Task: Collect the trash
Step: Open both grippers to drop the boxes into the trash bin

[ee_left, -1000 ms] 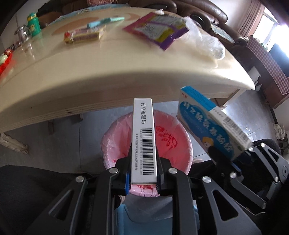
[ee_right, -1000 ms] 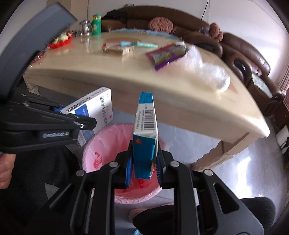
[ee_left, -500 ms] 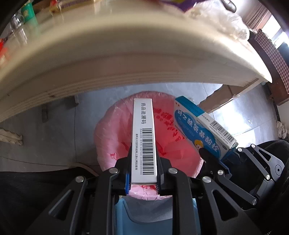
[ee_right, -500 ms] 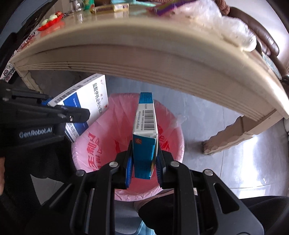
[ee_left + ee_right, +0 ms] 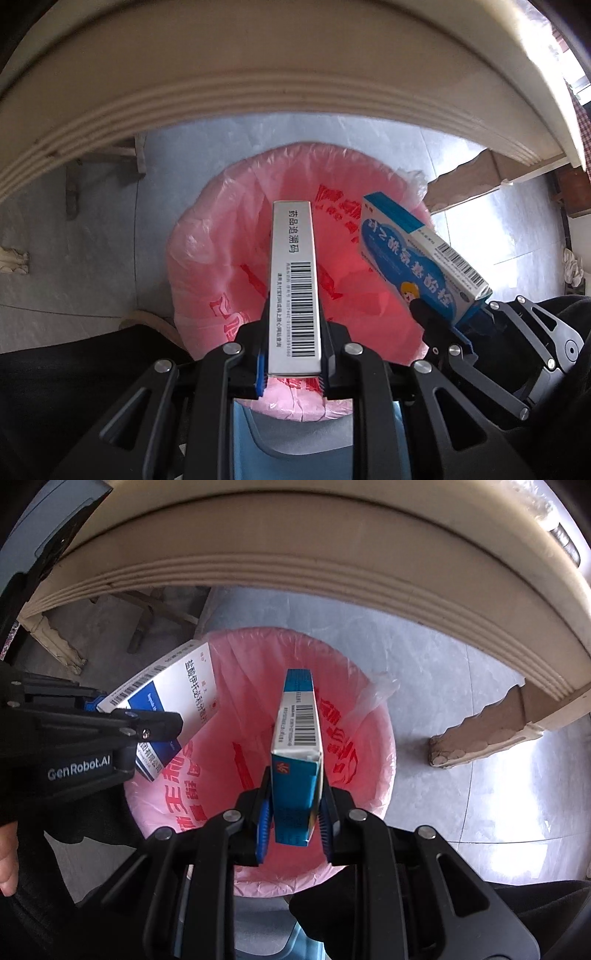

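My left gripper is shut on a white medicine box with a barcode, held edge-up over the bin with the pink bag. My right gripper is shut on a blue medicine box, also pointing down over the pink-lined bin. In the left wrist view the blue medicine box and the right gripper hang at the bin's right rim. In the right wrist view the white medicine box and the left gripper hang at the bin's left rim.
The cream table's edge arches just above and beyond the bin. A table leg stands on the grey tiled floor to the right. A person's dark-clothed legs flank the bin, and a hand shows at far left.
Both grippers have sunk below the table edge and tipped downward, bringing the boxes closer over the bin. The tabletop's items have left view. Both grips are unchanged.
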